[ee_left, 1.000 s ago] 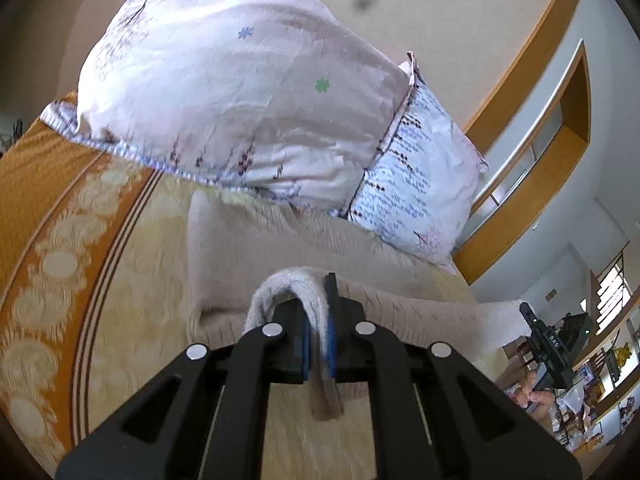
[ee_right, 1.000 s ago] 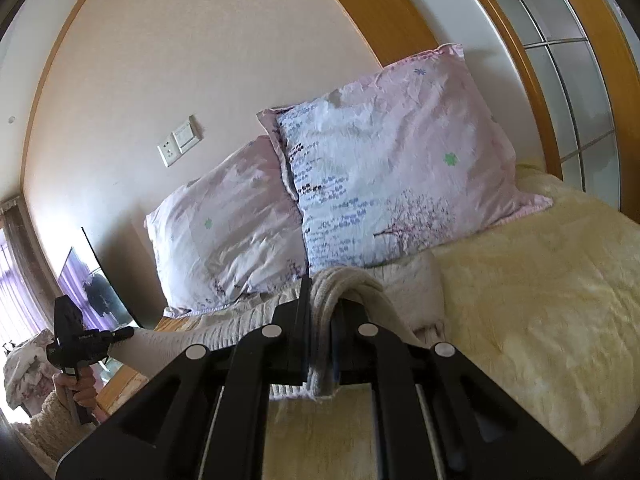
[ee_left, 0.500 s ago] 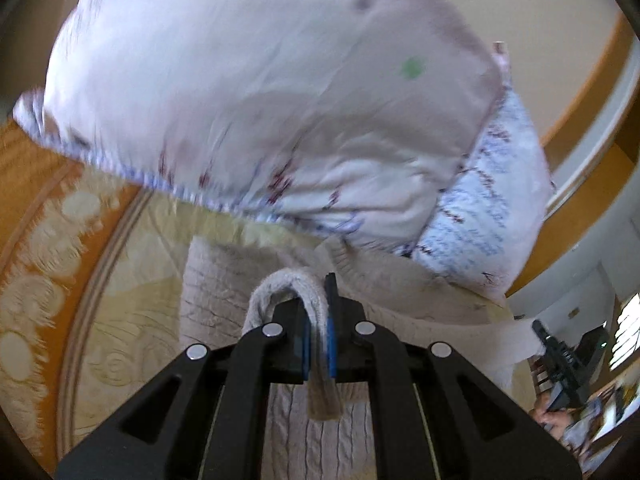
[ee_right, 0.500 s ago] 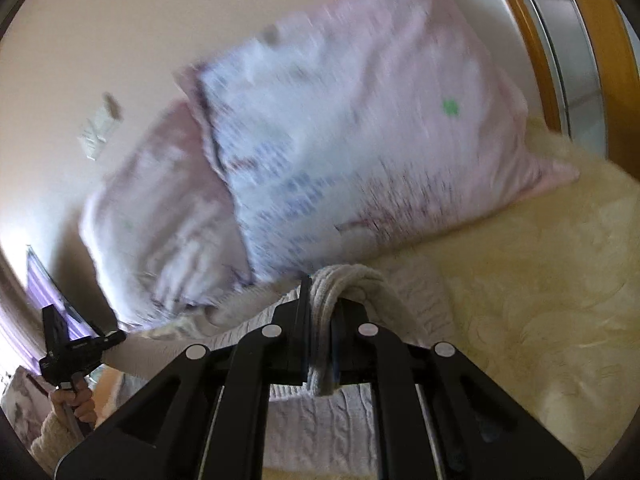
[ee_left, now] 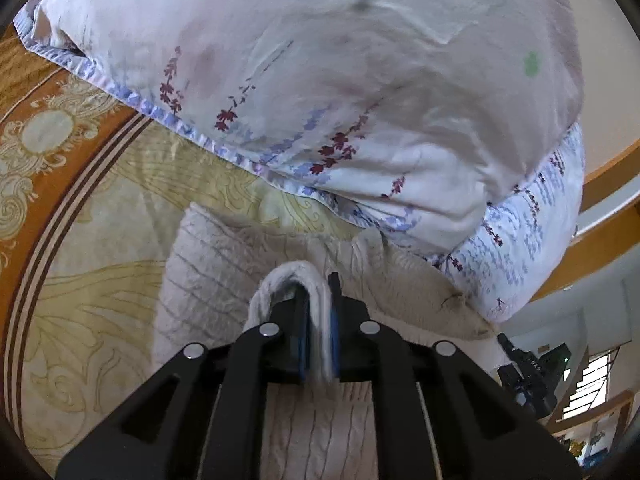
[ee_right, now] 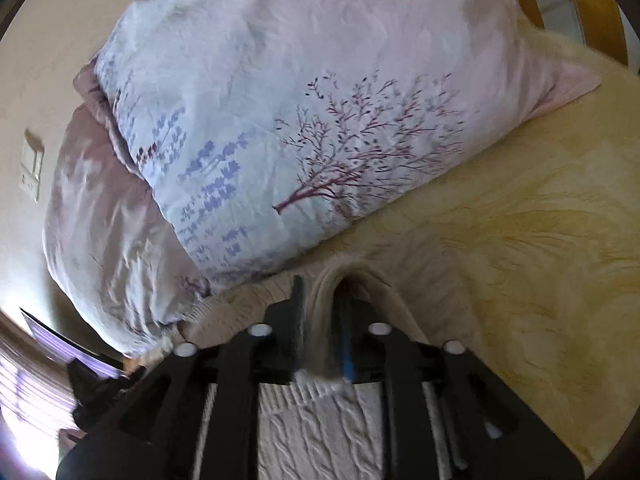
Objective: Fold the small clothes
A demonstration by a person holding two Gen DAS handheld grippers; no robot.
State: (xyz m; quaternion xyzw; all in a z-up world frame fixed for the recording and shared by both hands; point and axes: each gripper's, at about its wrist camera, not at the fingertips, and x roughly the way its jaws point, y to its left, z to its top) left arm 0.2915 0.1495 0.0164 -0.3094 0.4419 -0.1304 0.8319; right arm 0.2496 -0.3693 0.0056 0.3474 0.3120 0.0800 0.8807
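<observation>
A beige cable-knit sweater point(ee_left: 224, 276) lies on the yellow bedspread point(ee_left: 100, 280) in front of the pillows. My left gripper point(ee_left: 318, 312) is shut on a looped edge of the sweater, which bulges over the left finger. My right gripper point(ee_right: 322, 316) is shut on another edge of the same sweater point(ee_right: 316, 432), whose knit spreads below the fingers. The opposite gripper shows far off at the right edge of the left wrist view point(ee_left: 528, 376). How the garment lies between the two grippers is hidden.
A large pink floral pillow point(ee_left: 320, 80) and a pale blue one point(ee_left: 532, 240) lean just beyond the sweater. In the right wrist view the blue pillow point(ee_right: 320, 120) and pink pillow point(ee_right: 104, 240) fill the back. An orange patterned border point(ee_left: 48, 140) runs along the bedspread's left.
Both grippers have moved forward and down toward the pillows, carrying the sweater edges with them. The pillows now loom larger and the sweater lies lower on the bed.
</observation>
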